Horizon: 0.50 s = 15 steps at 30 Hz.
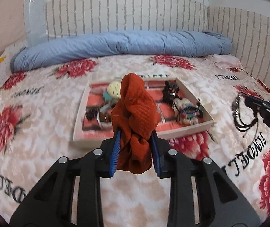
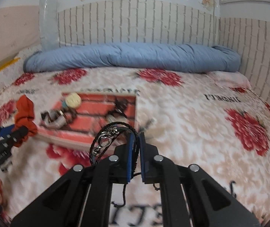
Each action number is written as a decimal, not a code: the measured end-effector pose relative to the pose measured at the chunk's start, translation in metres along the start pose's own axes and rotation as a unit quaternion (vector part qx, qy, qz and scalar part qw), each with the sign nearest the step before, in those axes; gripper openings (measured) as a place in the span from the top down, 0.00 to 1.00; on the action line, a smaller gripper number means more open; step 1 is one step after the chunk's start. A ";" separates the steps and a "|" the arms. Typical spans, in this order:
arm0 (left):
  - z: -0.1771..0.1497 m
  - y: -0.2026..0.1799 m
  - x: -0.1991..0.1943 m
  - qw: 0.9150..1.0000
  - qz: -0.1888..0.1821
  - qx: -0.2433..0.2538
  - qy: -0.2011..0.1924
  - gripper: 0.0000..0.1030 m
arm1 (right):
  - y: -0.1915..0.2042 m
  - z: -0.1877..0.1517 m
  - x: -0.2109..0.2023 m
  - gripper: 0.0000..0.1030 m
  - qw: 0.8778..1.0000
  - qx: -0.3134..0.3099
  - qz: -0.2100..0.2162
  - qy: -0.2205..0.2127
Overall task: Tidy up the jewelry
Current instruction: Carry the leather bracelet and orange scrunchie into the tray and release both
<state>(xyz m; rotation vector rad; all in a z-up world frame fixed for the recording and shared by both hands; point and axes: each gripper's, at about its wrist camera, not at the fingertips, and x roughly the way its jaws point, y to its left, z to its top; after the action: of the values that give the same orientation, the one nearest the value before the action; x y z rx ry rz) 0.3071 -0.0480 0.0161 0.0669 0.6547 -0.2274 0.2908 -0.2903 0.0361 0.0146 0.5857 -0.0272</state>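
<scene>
Clamped between the left gripper (image 1: 135, 147)'s 2 blue pads, 1 rust-red scrunchie (image 1: 135, 117) bulges upward, near the white tray (image 1: 78, 117). At right, the right gripper (image 2: 136, 151) pinches 1 black braided bracelet (image 2: 108, 140), fingers almost together. Several blurred trinkets fill the tray on the floral blanket (image 1: 40, 98).

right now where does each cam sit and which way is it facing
Left wrist: rides the left gripper, facing the tray and wall; its fingers clamp the orange scrunchie; right gripper at far right.
Right wrist: rides the right gripper, same direction, pinching the black bracelet; left gripper at lower left.
Shared: tray, scrunchie, blue duvet, floral blanket.
</scene>
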 end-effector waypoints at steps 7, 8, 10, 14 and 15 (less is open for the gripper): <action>0.051 0.021 0.027 1.000 0.000 -0.004 -0.017 0.72 | 0.042 0.041 0.039 0.93 1.000 -0.010 0.024 -0.015; 0.056 0.024 0.032 1.000 -0.001 -0.005 -0.017 0.72 | 0.047 0.047 0.049 0.93 0.999 -0.010 0.027 -0.015; 0.068 0.030 0.047 1.000 -0.002 -0.009 -0.017 0.72 | 0.051 0.054 0.062 0.93 0.999 -0.009 0.030 -0.017; 0.091 0.037 0.075 1.000 0.000 -0.009 -0.021 0.72 | 0.058 0.068 0.097 0.93 0.999 -0.008 0.032 -0.018; 0.094 0.038 0.081 1.000 -0.001 -0.009 -0.021 0.72 | 0.059 0.070 0.104 0.93 0.999 -0.008 0.031 -0.017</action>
<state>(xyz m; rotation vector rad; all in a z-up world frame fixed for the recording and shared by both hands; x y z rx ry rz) 0.4340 -0.0390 0.0414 0.0434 0.6150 -0.2241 0.4182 -0.2353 0.0375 0.0166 0.5505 0.0384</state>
